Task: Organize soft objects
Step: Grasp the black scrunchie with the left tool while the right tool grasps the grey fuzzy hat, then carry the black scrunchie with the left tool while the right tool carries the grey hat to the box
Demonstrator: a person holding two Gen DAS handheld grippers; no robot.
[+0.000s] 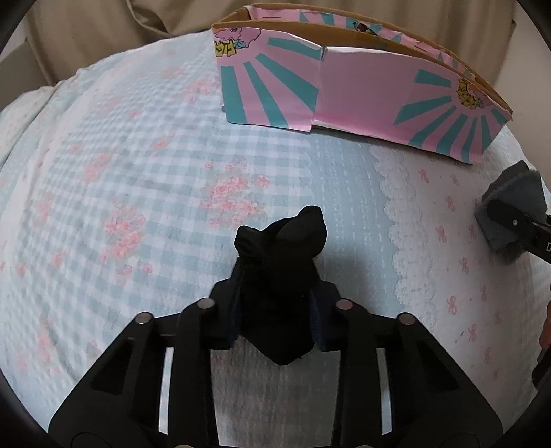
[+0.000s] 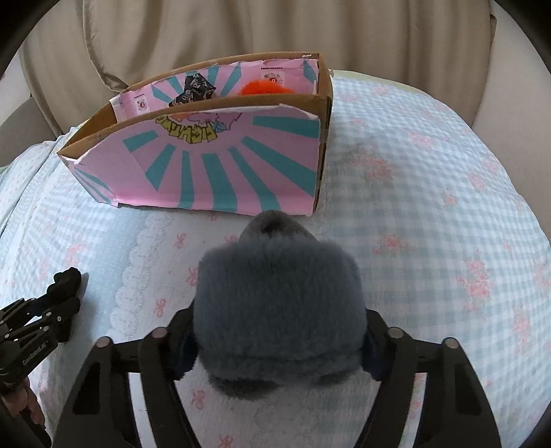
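Note:
My left gripper [image 1: 275,310] is shut on a black bundled sock [image 1: 280,248] and holds it above the bed. My right gripper [image 2: 279,341] is shut on a grey fluffy soft item [image 2: 279,303], which also shows at the right edge of the left wrist view [image 1: 513,210]. The black sock and left gripper appear at the left of the right wrist view [image 2: 63,282]. A pink and teal cardboard box [image 2: 213,165] stands ahead on the bed, open at the top. It holds an orange fluffy item [image 2: 261,88] and a dark patterned item [image 2: 194,91]. The box also shows in the left wrist view [image 1: 344,93].
The bed is covered with a blue checked quilt with pink flowers [image 1: 137,193] and a white panel with pink bows [image 2: 162,262]. Beige curtain fabric [image 2: 241,31] hangs behind the box. The quilt slopes away at the edges.

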